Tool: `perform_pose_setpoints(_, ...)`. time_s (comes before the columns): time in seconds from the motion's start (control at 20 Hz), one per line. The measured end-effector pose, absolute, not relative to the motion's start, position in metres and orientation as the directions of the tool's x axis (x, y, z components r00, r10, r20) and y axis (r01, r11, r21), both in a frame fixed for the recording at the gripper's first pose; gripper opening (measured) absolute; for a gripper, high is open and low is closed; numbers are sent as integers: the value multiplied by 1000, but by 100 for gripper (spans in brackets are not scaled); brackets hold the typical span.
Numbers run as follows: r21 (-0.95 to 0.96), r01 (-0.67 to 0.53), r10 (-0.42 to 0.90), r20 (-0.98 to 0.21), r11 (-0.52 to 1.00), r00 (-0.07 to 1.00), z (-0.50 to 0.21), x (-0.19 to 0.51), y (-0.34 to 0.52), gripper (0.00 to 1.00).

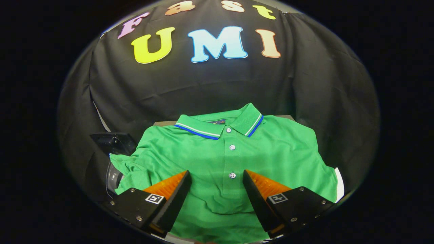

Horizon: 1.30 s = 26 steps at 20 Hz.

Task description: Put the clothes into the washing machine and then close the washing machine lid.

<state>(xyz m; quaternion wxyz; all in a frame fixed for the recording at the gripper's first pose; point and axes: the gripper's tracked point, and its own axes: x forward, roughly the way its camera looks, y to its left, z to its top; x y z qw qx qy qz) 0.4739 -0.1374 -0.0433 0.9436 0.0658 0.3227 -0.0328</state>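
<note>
A green polo shirt (264,152) with a blue-and-white striped collar lies folded and spread flat on a surface, front up, with its button placket running down the middle. My gripper (217,174) hovers over the shirt's lower chest, open, with the placket and its lowest button showing in the gap between the two fingers. Nothing is held. To the left of the shirt, partly under its sleeve, a dark glossy curved part (113,144) shows; it may be the washing machine's lid or rim, though I cannot tell which.
The booth's black cloth wall (305,84) hangs close behind the shirt. A strip of the supporting surface (164,123) peeks out behind the collar, and a white edge (340,183) shows at the shirt's right side.
</note>
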Motion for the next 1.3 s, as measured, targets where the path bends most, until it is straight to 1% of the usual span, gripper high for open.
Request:
perform_pose_setpoints(0.2,75,113,-40,-632,991,774,-45,470,-136,95)
perform_pose_setpoints(0.25,76,146,-66,-633,986,771,-44,469,-139,94)
perform_pose_setpoints(0.35,105,228,-115,-622,968,775,-41,467,-142,59)
perform_pose_setpoints(0.4,121,232,-108,-623,965,775,-44,468,-138,42)
perform_pose_setpoints(0.5,91,178,-78,-645,980,760,-45,468,-134,6)
perform_pose_setpoints(0.6,52,138,-68,-666,989,743,-43,464,-134,2)
perform_pose_setpoints(0.9,5,151,-107,-681,989,725,-32,459,-134,0)
perform_pose_setpoints(1.15,17,195,-142,-623,981,770,15,460,-134,0)
perform_pose_setpoints(1.3,-1,202,-164,-587,979,793,48,457,-130,0)
